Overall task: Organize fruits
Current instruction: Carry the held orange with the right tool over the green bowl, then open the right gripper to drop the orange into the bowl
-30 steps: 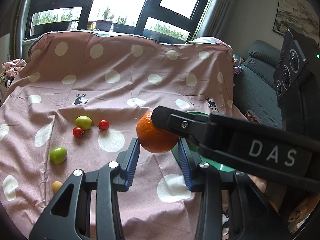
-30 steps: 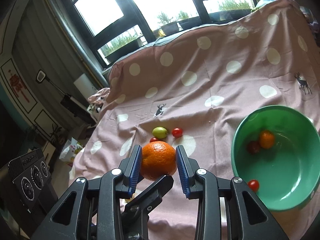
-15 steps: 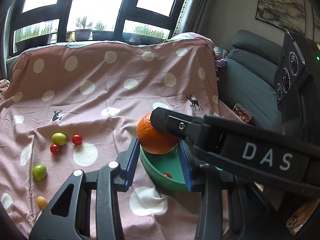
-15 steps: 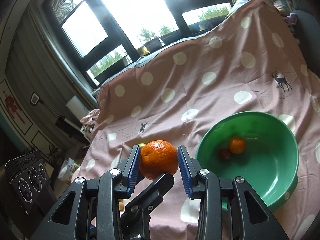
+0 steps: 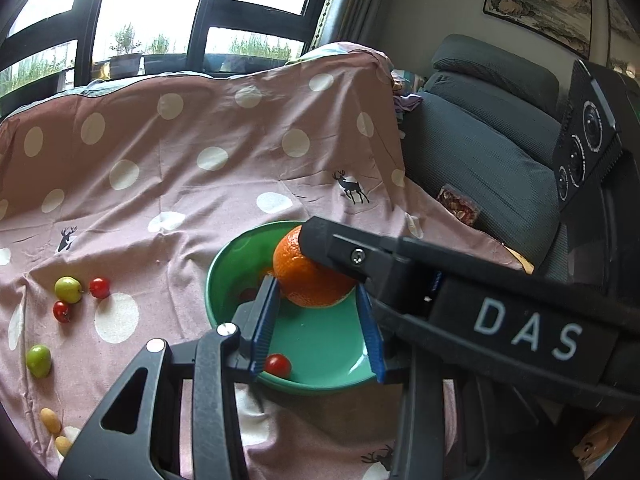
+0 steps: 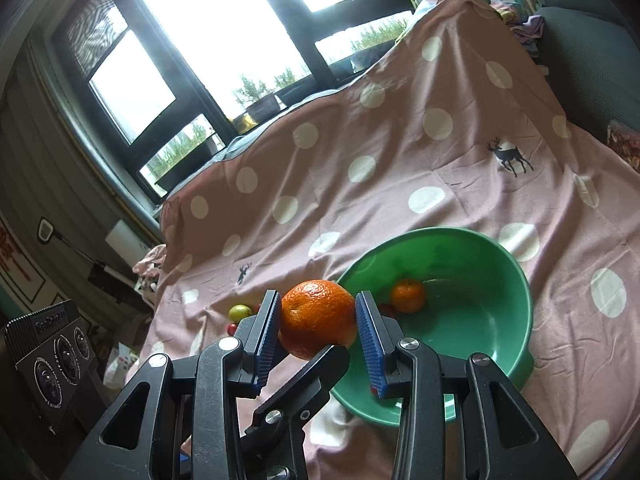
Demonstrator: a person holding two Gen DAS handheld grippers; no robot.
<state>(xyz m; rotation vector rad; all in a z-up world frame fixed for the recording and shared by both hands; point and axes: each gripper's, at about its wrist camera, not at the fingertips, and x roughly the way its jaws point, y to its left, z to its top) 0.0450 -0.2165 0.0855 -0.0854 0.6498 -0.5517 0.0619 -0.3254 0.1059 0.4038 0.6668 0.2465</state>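
Observation:
My right gripper (image 6: 316, 322) is shut on a large orange (image 6: 316, 318) and holds it in the air beside the left rim of the green bowl (image 6: 516, 280). The bowl holds a small orange (image 6: 407, 296) and cherry tomatoes. In the left wrist view the right gripper (image 5: 320, 256) reaches in from the right with the large orange (image 5: 308, 280) over the green bowl (image 5: 216, 276). My left gripper (image 5: 318, 328) is open and empty just under the orange, above a cherry tomato (image 5: 277, 365) in the bowl.
On the pink dotted cloth (image 5: 180, 184) to the left lie two green fruits (image 5: 68, 289) (image 5: 39, 360), two cherry tomatoes (image 5: 99, 287) and small yellow fruits (image 5: 50, 420). A grey sofa (image 5: 480, 168) stands at the right, windows behind.
Both grippers have moved right together; the large orange now hangs over the green bowl. The loose fruits have slid to the left in view. The grip on the orange is unchanged.

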